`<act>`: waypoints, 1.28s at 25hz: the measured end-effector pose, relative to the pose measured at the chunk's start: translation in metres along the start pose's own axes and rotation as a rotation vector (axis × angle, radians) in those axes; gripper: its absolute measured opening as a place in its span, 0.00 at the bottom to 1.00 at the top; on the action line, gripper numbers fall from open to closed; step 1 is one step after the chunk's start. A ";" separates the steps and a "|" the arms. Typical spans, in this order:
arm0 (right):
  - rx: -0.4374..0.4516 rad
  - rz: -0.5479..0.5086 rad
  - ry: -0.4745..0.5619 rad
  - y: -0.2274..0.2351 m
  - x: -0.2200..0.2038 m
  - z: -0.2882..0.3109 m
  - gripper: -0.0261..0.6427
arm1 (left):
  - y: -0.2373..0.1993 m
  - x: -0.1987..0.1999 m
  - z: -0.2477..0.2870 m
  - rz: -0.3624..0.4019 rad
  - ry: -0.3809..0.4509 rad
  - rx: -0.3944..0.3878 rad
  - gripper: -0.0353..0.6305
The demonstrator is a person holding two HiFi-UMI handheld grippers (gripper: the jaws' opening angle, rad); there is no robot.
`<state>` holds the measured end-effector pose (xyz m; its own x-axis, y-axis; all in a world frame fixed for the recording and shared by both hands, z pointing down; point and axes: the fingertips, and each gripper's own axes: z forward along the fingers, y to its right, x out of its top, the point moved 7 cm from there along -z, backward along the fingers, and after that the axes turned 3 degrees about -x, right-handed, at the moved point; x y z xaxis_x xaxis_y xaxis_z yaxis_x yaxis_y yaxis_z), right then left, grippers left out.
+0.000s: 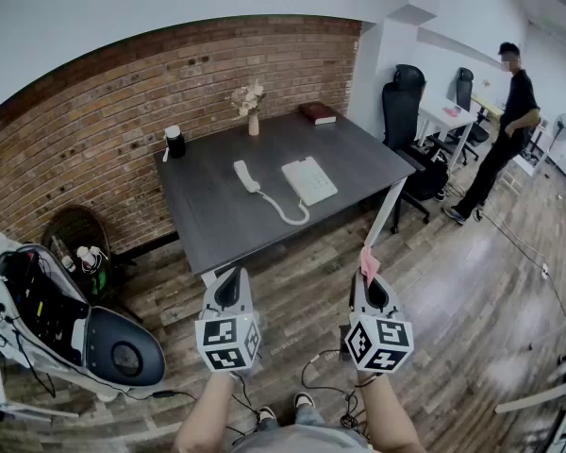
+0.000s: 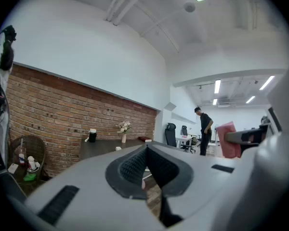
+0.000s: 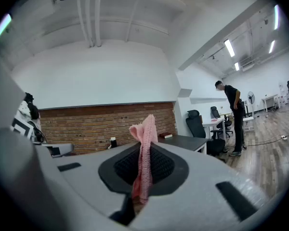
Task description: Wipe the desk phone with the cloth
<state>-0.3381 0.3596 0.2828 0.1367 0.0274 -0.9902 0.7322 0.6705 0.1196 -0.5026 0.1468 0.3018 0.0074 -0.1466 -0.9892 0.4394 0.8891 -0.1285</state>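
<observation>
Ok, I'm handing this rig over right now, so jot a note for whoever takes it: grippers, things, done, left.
Left gripper: shut, empty.
Right gripper: shut on the pink cloth.
Desk phone sits on the dark desk ahead; its handset lies off the base, to its left.
Done: cloth in grip.
Left: close in on the desk and wipe the phone; both grippers are over the floor, short of it.

Head view steeply down — gripper views level, toward desk (image 1: 217, 206)
</observation>
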 end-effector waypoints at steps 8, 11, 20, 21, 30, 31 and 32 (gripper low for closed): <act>0.001 -0.011 0.003 0.007 0.002 0.006 0.06 | 0.006 0.002 0.009 0.014 0.001 0.001 0.05; 0.004 0.011 0.009 0.012 0.002 0.009 0.07 | 0.010 0.002 0.013 0.019 -0.001 -0.001 0.05; 0.022 0.021 -0.017 0.050 -0.001 0.030 0.07 | 0.033 -0.008 0.038 0.023 -0.019 0.008 0.05; 0.030 0.017 -0.020 0.057 0.000 0.033 0.07 | 0.038 -0.009 0.043 0.027 -0.020 0.007 0.05; 0.073 0.026 -0.030 0.116 0.004 0.080 0.07 | 0.073 -0.014 0.092 0.038 -0.017 0.054 0.05; 0.075 0.036 -0.031 0.120 0.004 0.085 0.07 | 0.074 -0.013 0.096 0.038 -0.016 0.061 0.05; 0.077 0.041 -0.030 0.123 0.004 0.090 0.07 | 0.074 -0.012 0.101 0.038 -0.014 0.068 0.05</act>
<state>-0.1875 0.3755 0.2996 0.1862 0.0308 -0.9820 0.7746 0.6103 0.1660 -0.3795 0.1708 0.3117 0.0375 -0.1202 -0.9920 0.4983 0.8628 -0.0857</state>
